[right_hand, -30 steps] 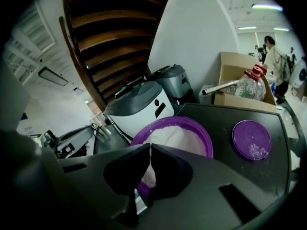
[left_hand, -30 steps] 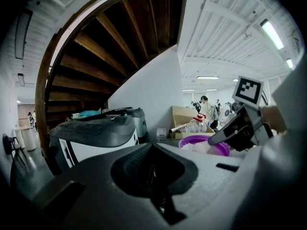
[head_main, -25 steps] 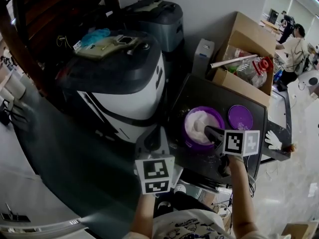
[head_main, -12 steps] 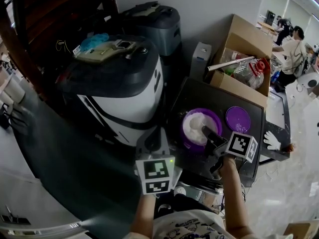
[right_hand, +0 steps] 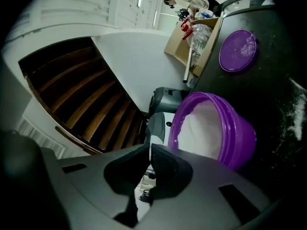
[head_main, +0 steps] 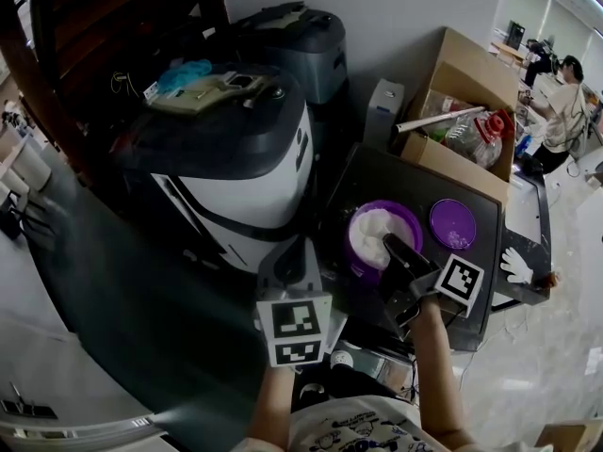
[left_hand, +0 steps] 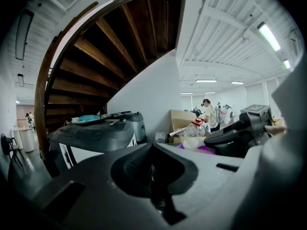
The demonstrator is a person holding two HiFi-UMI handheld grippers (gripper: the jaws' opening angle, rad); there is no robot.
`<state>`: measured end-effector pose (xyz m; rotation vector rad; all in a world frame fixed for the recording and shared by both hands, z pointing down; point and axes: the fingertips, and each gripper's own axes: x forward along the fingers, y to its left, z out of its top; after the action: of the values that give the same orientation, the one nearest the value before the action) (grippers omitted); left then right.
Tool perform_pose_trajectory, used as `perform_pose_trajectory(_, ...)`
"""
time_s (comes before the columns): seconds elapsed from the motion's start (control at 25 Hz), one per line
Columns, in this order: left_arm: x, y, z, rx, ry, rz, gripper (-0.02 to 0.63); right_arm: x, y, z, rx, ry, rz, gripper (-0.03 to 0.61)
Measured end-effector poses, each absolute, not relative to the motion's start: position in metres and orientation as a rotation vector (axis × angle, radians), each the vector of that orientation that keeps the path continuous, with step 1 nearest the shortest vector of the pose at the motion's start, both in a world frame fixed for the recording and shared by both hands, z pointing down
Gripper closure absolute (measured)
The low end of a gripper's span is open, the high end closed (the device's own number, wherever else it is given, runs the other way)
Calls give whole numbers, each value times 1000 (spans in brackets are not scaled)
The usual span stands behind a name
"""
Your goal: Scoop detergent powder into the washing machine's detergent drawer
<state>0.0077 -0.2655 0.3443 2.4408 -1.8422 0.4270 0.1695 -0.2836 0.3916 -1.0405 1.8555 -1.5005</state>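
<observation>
Purple tub [head_main: 381, 238] of white powder [head_main: 369, 232] stands open on the dark tabletop [head_main: 377, 182], with its lid [head_main: 453, 221] beside it. My right gripper [head_main: 403, 252] is at the near rim, jaws clenched, possibly on a scoop handle; too dim to confirm. My left gripper [head_main: 287, 264] is clenched on nothing. I should carry any load level toward the washing machine [head_main: 245, 177]. Stray grains on the tabletop; wooden staircase behind.

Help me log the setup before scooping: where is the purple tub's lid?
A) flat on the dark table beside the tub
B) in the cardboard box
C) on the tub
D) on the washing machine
A: the purple lid lies flat on the dark table right of the open purple tub, whose white powder is exposed.
</observation>
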Motion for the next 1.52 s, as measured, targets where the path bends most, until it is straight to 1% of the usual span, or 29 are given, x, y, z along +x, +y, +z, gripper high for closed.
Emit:
perform_pose_trajectory(0.32, 0, -254, 343, 2431, -1858, 423, 612, 156, -271, 379, -989, 1858, -1474, 558)
perform_pose_trajectory(0.76, -29, -221, 356, 2388, -1862, 437, 612, 139, -237, 368, -936, 1841, -1451, 558)
perform_pose_trajectory(1.52, -65, -163, 379, 2345, -1848, 482, 611, 113, -175, 397, -981, 1826, -1500, 558)
